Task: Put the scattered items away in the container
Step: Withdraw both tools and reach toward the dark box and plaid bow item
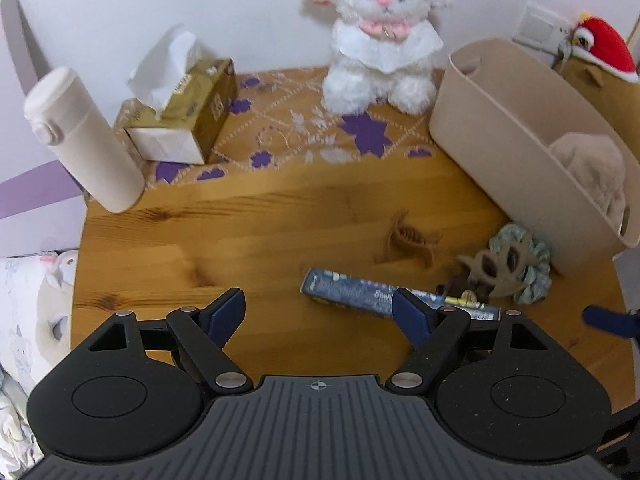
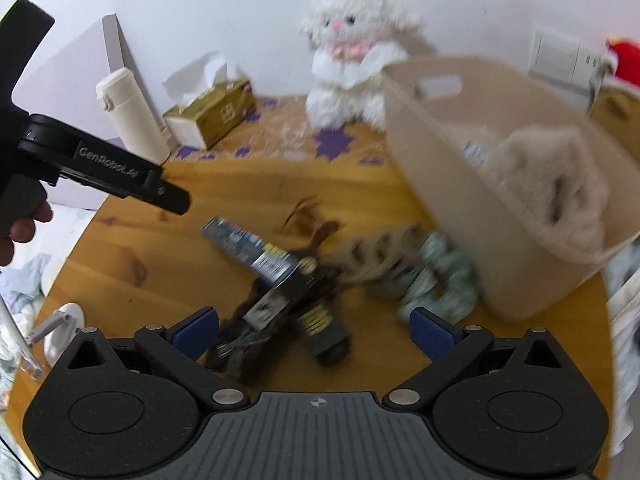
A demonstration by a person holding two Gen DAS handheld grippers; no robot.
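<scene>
Beige plastic container (image 1: 500, 128) with cut-out handles is sitting at the back right of the round wooden desk (image 1: 240, 216), and so far it's only got one thing I can clearly make out in it: a fluffy cream fabric bundle (image 1: 592, 172) tucked at its near end. Maybe something else behind that in the right wrist view, but it's too blurry to call.

So I'd say the job is barely started. Everything else is lying loose on the desk just in front of the container. Biggest first: a long dark blue printed box (image 1: 384, 292) lying flat, furthest from the container's front wall; a dark brown fuzzy thing (image 2: 256, 320) under its near end, can't tell what it is; a teal fabric scrunchie (image 1: 528, 268) nearly touching the container; a beige hair claw (image 1: 496, 268) resting on the scrunchie; and a brown hair claw (image 1: 408, 240) a bit further out.

Left tool (image 1: 318, 312) is spread wide with nothing in it, hovering short of the blue box. Right tool (image 2: 314, 328) is also wide open and empty, right over the pile.
</scene>
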